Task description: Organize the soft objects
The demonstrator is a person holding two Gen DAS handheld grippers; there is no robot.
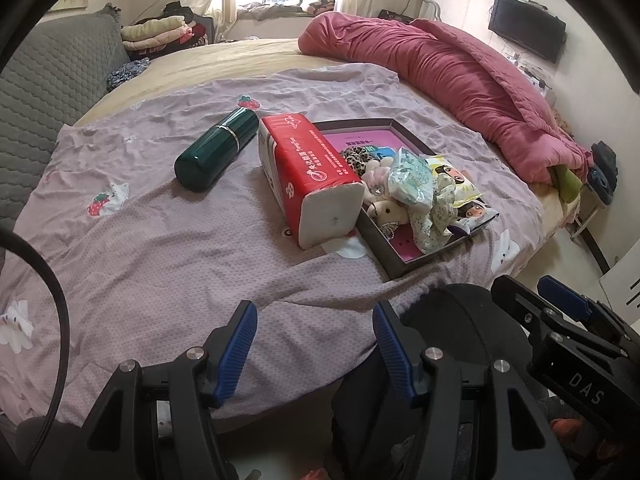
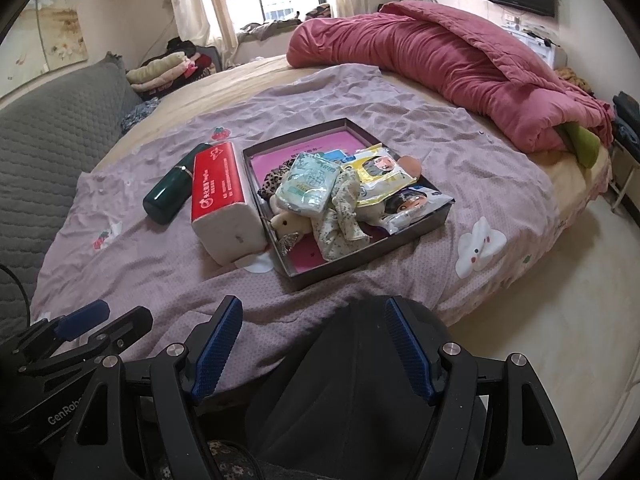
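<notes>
Both the left gripper and right gripper hover with jaws open and empty at the bed's near edge, the tray of soft things lying ahead, more squarely before the right one.

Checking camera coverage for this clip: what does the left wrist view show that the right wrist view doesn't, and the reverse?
Only the left wrist view shows the green bottle whole; the tissue pack partly hides it from the right. Only the right wrist view shows the wall painting and the tray's full outline. Both show the red tissue pack, the pink quilt, and the open left gripper and right gripper.
</notes>
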